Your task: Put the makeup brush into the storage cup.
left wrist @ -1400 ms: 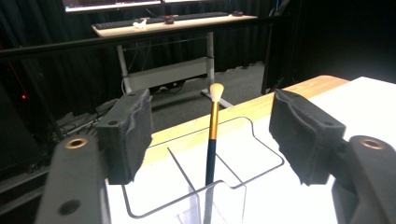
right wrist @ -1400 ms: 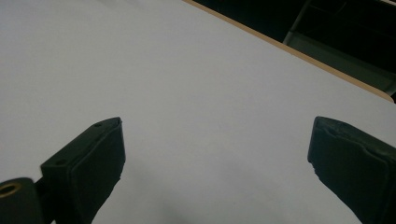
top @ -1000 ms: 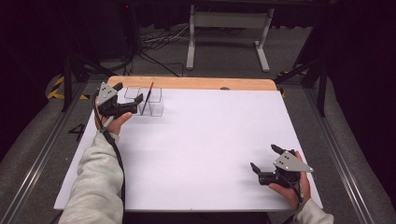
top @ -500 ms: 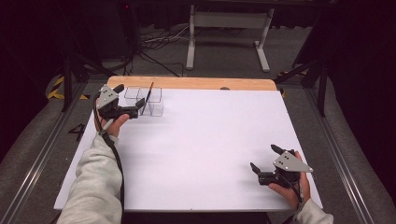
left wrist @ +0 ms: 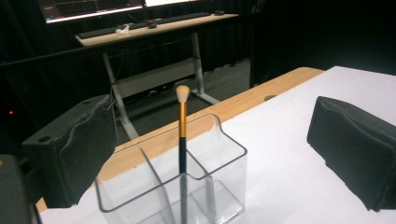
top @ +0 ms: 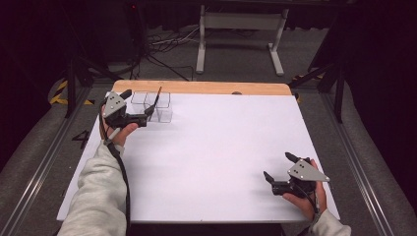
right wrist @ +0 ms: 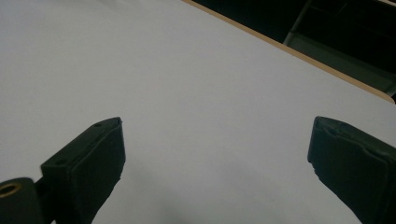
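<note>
Makeup brush upright in a clear organizer at the bench's far left corner.

High view: the white-topped bench [top: 206,162] with a wooden far edge carries the left gripper [top: 139,119], just beside the clear plastic organizer [top: 156,106]; the right gripper [top: 278,172] sits well apart, near right.
Left gripper view: jaws apart, flanking the compartmented organizer, in which stands a slim dark-and-gold makeup brush [left wrist: 181,135] with a pale tip.
Right gripper view: jaws apart over bare white bench.

Brush [left wrist: 181,140] foot blurred inside clear organiser [left wrist: 219,154].
</note>
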{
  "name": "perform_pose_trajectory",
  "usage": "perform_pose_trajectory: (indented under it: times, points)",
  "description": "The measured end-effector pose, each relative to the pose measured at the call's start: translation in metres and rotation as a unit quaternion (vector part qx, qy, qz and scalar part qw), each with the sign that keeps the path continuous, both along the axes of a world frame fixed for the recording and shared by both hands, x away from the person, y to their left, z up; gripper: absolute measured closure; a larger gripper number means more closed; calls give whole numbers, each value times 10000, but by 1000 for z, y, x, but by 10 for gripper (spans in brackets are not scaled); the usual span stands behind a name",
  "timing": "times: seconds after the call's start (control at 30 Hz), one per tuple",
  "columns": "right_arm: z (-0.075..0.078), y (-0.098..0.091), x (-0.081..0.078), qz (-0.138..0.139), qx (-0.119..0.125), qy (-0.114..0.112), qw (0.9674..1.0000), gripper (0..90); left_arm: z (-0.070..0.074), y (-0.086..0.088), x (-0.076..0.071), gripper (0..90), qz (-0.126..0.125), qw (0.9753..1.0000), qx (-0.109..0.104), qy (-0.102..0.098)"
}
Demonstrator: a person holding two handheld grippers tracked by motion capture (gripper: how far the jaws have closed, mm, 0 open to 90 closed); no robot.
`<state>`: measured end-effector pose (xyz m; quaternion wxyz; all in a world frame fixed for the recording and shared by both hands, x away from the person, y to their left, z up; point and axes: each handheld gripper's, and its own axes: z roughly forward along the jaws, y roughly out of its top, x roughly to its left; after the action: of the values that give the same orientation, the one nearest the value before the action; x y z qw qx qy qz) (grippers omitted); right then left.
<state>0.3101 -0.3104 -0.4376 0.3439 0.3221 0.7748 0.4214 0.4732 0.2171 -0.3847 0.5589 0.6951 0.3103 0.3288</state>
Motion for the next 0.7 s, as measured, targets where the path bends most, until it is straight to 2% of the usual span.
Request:
perform_pose_trajectory:
  times: [0.37, 0.63, 0.7]
  points:
    - [0, 0, 0, 28, -26, 11, 10000, 49, 4, -3, -9, 22, -149, 9999, 59, -28]
    - [0, 1, 0, 35, -28, 7, 10000, 49, 2, -5, -17, 24, -228, 9995, 230, -32]
    - [0, 1, 0, 38, -32, 3, 10000, 49, 1, -5, -19, 24, -245, 9995, 216, -21]
